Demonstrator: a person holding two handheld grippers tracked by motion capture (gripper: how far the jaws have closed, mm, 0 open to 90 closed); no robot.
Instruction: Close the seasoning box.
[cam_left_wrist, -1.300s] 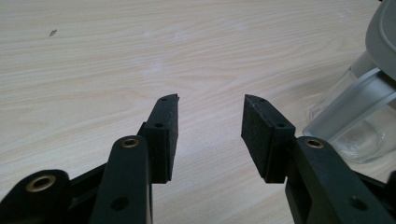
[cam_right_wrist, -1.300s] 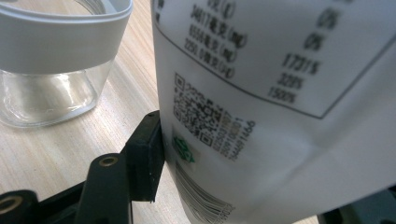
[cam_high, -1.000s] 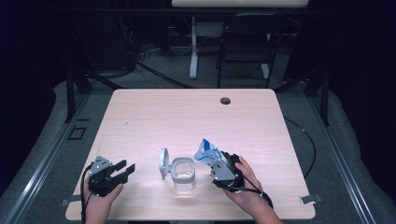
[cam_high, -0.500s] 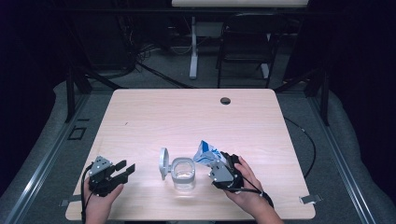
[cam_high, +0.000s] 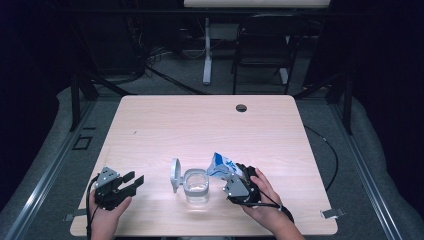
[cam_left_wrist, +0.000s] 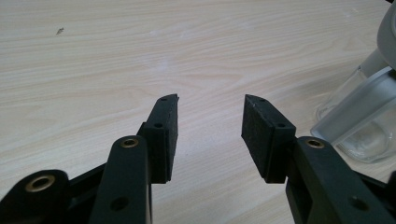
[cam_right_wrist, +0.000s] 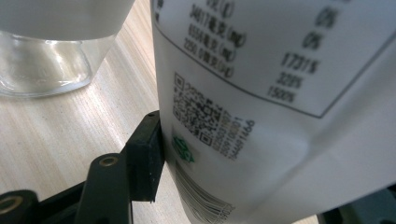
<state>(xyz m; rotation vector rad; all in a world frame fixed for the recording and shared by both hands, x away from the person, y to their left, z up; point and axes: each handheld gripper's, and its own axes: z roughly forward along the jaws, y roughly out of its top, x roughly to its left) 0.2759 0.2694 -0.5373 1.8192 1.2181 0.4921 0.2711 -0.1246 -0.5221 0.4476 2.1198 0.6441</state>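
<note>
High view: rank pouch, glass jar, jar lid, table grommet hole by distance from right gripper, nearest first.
From the right gripper:
1. Pouch, clamped in its jaws.
2. Glass jar, just to its left.
3. Jar lid, hinged open on the jar's far left.
4. Grommet hole, at the table's far edge.

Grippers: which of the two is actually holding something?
The right gripper: its jaws clamp a blue-and-white packet beside the glass jar. The left gripper is open, with only table between its jaws.

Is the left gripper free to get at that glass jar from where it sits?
Probably yes. The left gripper is open and holds nothing, and bare table lies between it and the jar. The jar's open lid faces that side, so it may meet that first.
</note>
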